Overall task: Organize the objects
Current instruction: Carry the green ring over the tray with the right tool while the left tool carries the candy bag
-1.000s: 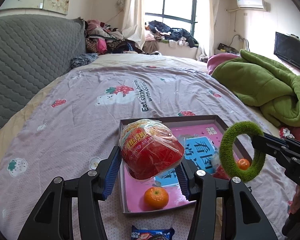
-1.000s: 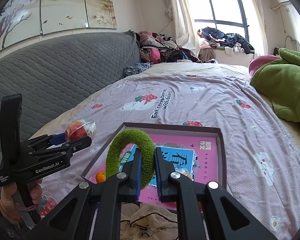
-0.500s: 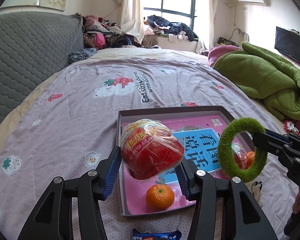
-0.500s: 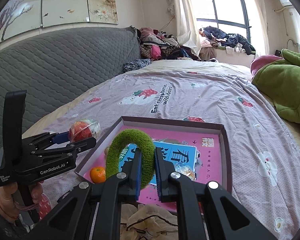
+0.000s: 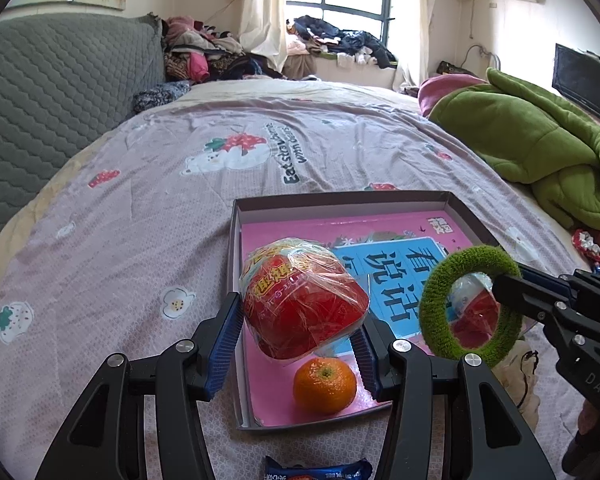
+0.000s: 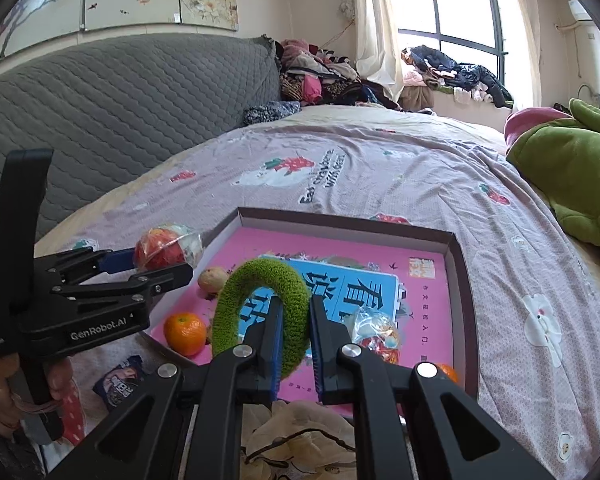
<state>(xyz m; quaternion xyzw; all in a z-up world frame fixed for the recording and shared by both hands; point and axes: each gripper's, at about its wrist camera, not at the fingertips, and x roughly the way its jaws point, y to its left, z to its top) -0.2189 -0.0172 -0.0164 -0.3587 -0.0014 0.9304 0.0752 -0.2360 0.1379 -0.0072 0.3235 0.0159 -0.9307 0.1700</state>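
My left gripper is shut on a red snack bag in clear wrap, held above the near left corner of the shallow box. Below the bag an orange lies on the pink book inside the box. My right gripper is shut on a fuzzy green ring, which stands upright over the box's near edge. In the right wrist view the left gripper and its bag hang at the left.
The box also holds a pale fruit, a wrapped snack and a second orange. A blue packet and a cream cloth lie in front of it. A green blanket is heaped at the right.
Both grippers have sunk a little toward the box, which now looks larger and nearer. The bag and the ring stay gripped as before.
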